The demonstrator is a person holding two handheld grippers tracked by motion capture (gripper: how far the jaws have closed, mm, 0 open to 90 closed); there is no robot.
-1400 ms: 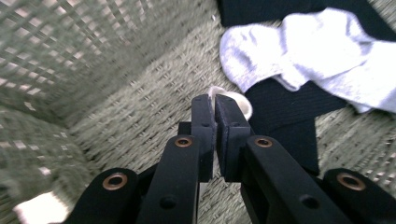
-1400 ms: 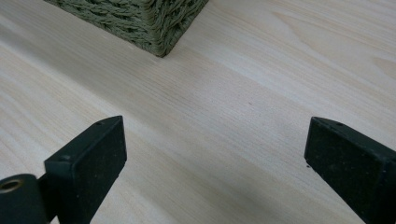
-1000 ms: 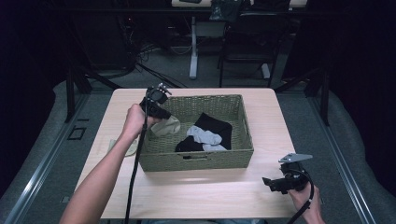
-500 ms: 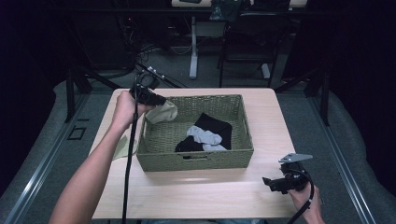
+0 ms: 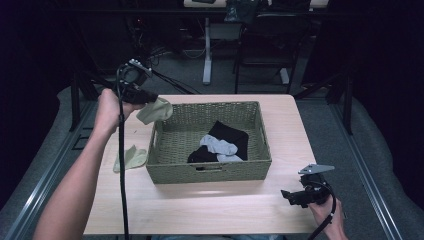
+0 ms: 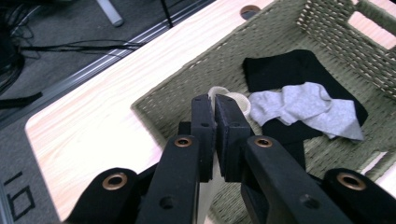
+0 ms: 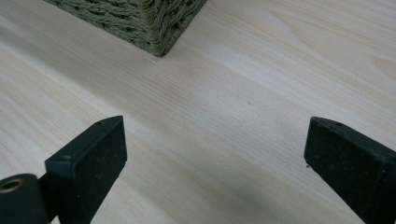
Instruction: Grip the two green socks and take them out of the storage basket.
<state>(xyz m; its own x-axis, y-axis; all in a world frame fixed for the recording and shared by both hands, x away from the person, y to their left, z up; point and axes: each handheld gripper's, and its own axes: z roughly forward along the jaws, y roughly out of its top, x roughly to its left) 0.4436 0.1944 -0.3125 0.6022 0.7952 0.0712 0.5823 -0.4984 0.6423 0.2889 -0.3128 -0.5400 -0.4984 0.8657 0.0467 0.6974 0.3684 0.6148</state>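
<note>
Left gripper (image 5: 145, 96): raised over the far left corner of the woven basket (image 5: 260, 165), jaws clenched on a pale green sock (image 5: 155, 110) that hangs from them above the rim.
Second pale green sock (image 5: 130, 158): flat on the counter (image 5: 200, 210), just left of the basket.
Basket contents: grey sock (image 6: 306, 105) lying over black socks (image 6: 280, 70).
Right gripper (image 5: 290, 196): low over the counter's near right corner, jaws spread wide, grasping nothing.
</note>
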